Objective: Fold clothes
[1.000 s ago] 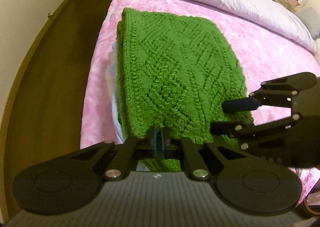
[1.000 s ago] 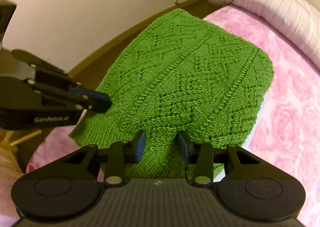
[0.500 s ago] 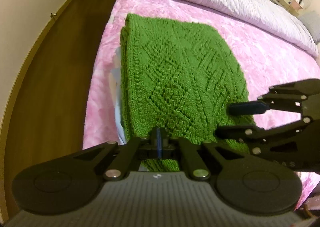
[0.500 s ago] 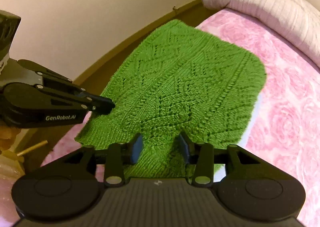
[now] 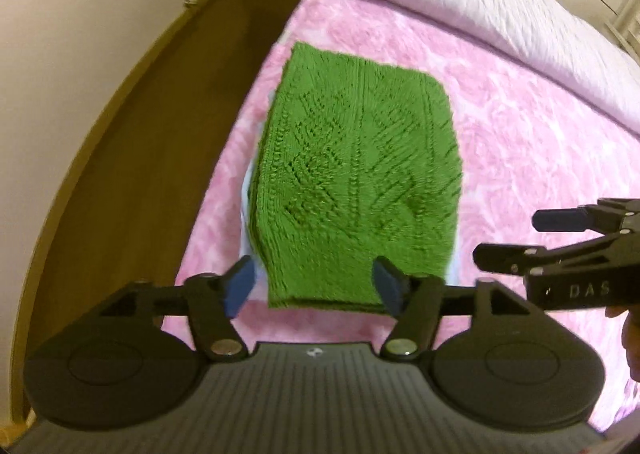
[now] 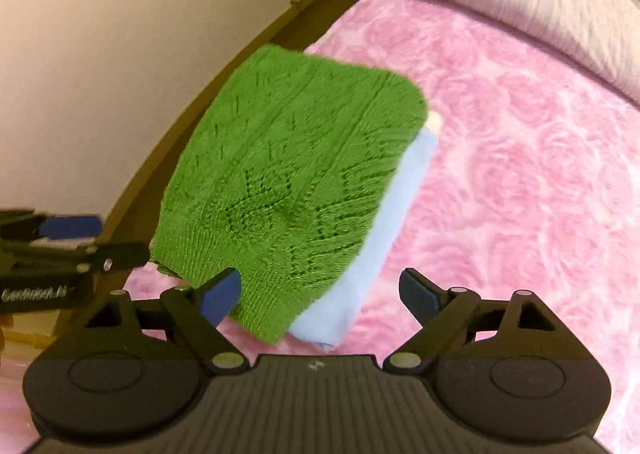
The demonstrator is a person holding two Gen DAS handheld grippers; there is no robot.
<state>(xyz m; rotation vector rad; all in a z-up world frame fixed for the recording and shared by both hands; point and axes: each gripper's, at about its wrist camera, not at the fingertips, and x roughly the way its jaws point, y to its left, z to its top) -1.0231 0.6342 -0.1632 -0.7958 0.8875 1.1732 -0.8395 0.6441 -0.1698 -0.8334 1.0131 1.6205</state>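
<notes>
Green knit (image 5: 356, 182) lies folded on blue garment (image 6: 384, 222), bed's left edge; left gripper (image 5: 314, 288), right gripper (image 6: 320, 294) fingers apart, empty; fold looks finished

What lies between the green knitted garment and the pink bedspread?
A folded light blue cloth lies under the green knitted garment, on the pink bedspread. The right wrist view shows it best.

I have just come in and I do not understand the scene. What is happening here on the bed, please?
A person is folding clothes with two handheld grippers. A folded green knitted sweater lies on top of a folded light blue garment on the pink bedspread. The left gripper and right gripper both have open jaws and hold nothing, so the sweater looks set down on the pile.
</notes>
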